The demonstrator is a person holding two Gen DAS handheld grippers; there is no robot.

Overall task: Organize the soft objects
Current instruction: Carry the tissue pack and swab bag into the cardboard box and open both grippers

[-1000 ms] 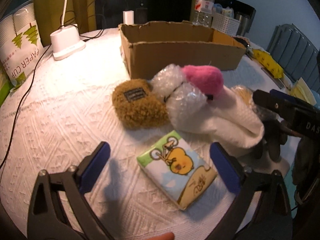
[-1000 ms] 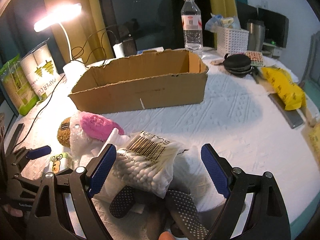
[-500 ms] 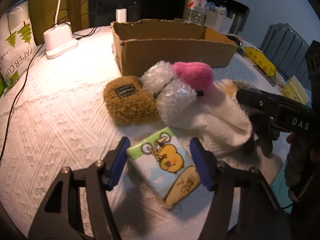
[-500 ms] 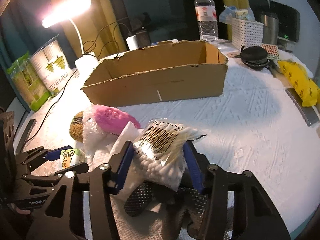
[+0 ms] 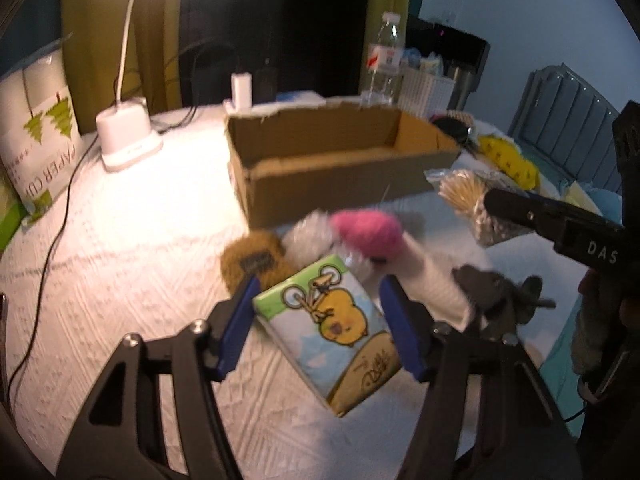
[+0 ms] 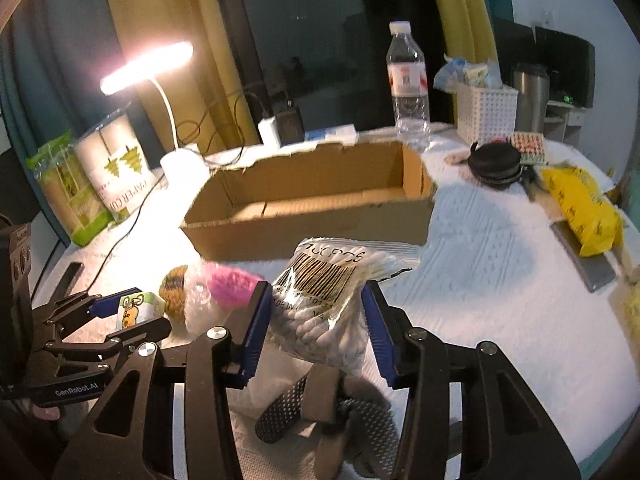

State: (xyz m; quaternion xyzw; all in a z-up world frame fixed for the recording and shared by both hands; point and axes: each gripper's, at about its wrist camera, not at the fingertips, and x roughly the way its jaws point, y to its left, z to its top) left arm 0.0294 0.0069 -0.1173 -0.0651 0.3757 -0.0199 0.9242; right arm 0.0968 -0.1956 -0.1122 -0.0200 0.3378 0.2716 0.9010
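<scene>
Above the white quilted table (image 5: pixel 120 240) | my left gripper (image 5: pixel 320 320) tilts down, clamping the glossy tissue pack (image 5: pixel 332 328) | my right gripper (image 6: pixel 316 328) clenches the crinkly cotton-swab bag (image 6: pixel 320 300) | cardboard box (image 6: pixel 320 216) behind

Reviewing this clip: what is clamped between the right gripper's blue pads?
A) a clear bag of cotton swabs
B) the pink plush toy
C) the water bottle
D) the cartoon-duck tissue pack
A: the right gripper pinches the clear bag of cotton swabs, whose barcode label faces up above the pads.
</scene>
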